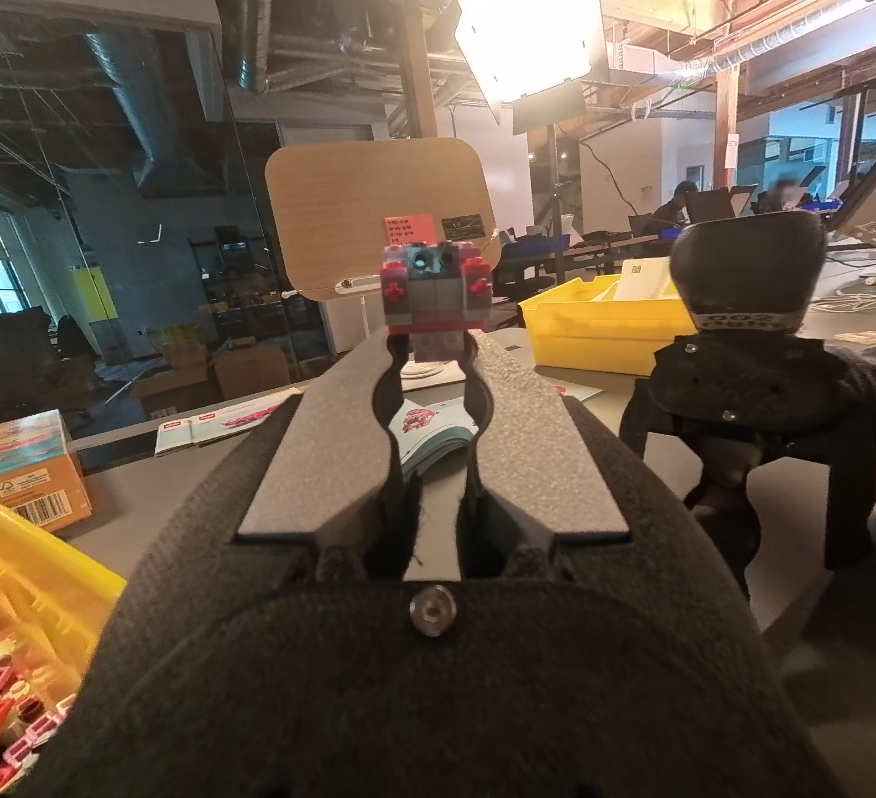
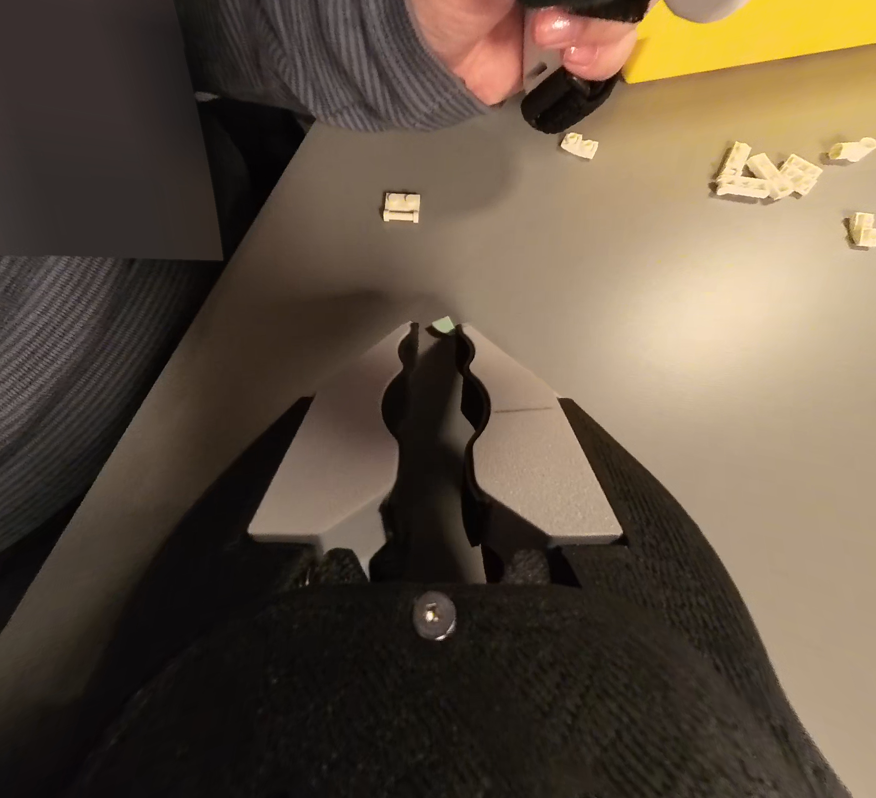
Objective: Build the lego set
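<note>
Left hand-held gripper (image 1: 433,341), frame centre, is clamped on one brick model (image 1: 433,296) of red, grey and purple, pads pressing its purple base, lifted above the worktop (image 1: 142,505). Beyond it: two open booklets (image 1: 213,427), one yellow bin (image 1: 597,334) at right, one box (image 1: 38,472) at left.

Right hand-held gripper (image 2: 437,330), narrow, has one small pale green piece (image 2: 444,327) at its tips against one pad; a gap shows on the other side. Seven or so cream bricks (image 2: 768,175) are scattered upper right, one more (image 2: 401,207) alone upper centre, a hand (image 2: 479,12) at top.
</note>
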`<state>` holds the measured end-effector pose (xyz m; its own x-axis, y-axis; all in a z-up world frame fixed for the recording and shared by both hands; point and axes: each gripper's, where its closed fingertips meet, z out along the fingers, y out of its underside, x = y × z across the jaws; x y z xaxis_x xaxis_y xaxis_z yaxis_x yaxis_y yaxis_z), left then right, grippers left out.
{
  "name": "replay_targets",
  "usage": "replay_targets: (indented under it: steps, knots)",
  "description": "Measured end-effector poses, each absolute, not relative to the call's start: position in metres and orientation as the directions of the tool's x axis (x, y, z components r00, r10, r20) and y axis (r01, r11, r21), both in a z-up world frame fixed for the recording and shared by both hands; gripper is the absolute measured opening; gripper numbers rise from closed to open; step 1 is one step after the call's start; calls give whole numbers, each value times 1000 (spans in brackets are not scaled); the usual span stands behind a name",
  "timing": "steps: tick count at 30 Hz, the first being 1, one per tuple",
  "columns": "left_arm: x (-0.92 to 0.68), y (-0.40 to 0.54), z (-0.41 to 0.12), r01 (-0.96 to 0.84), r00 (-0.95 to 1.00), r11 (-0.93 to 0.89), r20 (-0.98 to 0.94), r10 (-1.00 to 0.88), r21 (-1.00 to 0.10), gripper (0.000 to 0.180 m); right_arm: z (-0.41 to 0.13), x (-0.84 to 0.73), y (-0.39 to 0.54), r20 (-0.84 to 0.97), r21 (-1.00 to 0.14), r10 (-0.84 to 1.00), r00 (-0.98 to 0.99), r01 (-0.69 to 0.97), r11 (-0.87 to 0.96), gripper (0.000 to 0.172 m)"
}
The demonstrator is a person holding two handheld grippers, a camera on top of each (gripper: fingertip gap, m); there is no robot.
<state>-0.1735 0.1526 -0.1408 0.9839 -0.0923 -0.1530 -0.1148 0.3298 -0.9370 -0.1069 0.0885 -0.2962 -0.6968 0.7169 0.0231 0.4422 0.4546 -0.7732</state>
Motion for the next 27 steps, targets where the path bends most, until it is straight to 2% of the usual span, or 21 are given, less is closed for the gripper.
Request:
replay_targets:
  steps: [13, 21, 27]
  knots:
    - [-175, 152, -140, -85, 987, 331, -126, -104, -940, 19, -296, -105, 86, 47, -765, 718, -694, 437, 472, 2]
    - [-175, 152, -140, -81, 986, 331, -124, -110, -940, 19, -296, -109, 84, 56, -772, 722, -689, 429, 469, 9]
    - [-175, 151, -139, -82, 986, 338, -125, -107, -937, 19, -297, -109, 84, 77, -758, 723, -687, 431, 490, 4]
